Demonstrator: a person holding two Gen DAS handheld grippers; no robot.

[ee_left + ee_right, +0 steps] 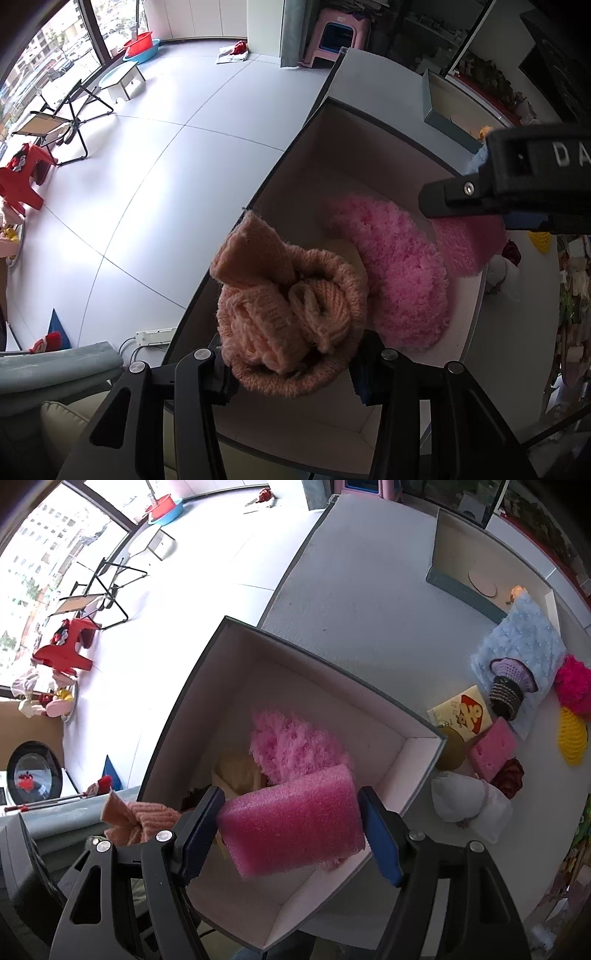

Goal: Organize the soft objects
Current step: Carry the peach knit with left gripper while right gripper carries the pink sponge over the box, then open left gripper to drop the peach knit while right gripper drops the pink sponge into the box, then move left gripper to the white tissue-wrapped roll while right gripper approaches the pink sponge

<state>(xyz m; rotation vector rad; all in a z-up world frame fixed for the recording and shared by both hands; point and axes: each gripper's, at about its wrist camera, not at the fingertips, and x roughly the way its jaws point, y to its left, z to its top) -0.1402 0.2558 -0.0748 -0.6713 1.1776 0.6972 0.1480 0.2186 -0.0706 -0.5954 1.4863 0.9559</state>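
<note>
My left gripper is shut on a peach knitted hat and holds it over the near-left rim of an open white box. My right gripper is shut on a pink foam block above the same box. A fluffy pink item and a cream item lie inside the box. The right gripper also shows in the left wrist view, with the foam block below it. The hat shows in the right wrist view.
On the white table right of the box lie a blue cloth, a purple crochet piece, a pink sponge, a white pouch, a yellow knit and a card. A second open box stands farther back.
</note>
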